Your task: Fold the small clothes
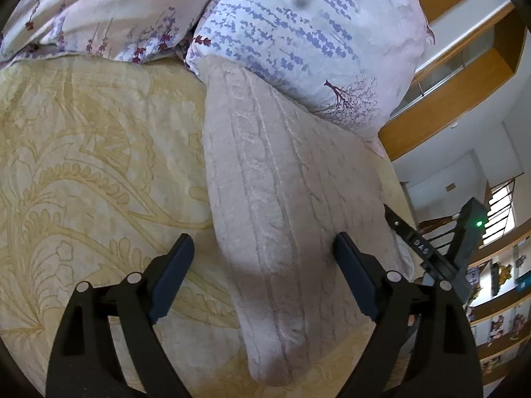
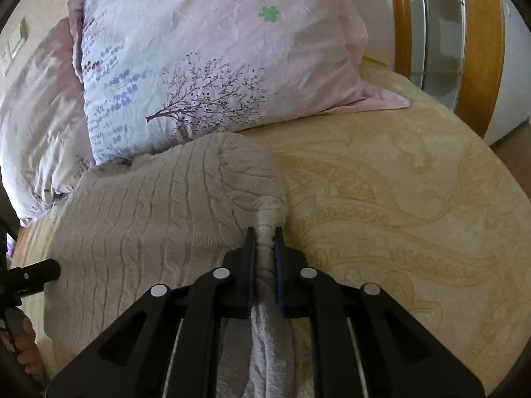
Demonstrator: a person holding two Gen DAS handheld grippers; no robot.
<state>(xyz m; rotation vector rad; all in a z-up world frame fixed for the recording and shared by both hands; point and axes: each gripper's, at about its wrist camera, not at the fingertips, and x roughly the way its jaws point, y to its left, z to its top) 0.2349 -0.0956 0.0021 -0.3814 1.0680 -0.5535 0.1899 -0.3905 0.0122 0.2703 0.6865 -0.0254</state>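
A pale beige cable-knit garment [image 1: 285, 179] lies on a cream patterned bedspread [image 1: 83, 152], its far end against a pillow. My left gripper [image 1: 264, 248] stands open just above the knit, one finger on each side of the folded strip, pads clear of it. In the right wrist view the same knit garment [image 2: 152, 205] spreads to the left, and my right gripper [image 2: 265, 233] is shut on a bunched edge of it, the fabric pinched between the pads and trailing back under the fingers. The right gripper's body [image 1: 431, 252] shows at the knit's right edge.
A floral pillow [image 2: 212, 56] and a floral duvet [image 1: 99, 10] lie at the head of the bed. A wooden bed frame [image 2: 481, 49] runs on the right. Shelves [image 1: 497, 298] and a stair rail stand beyond the bed. A hand [image 2: 26, 345] shows at lower left.
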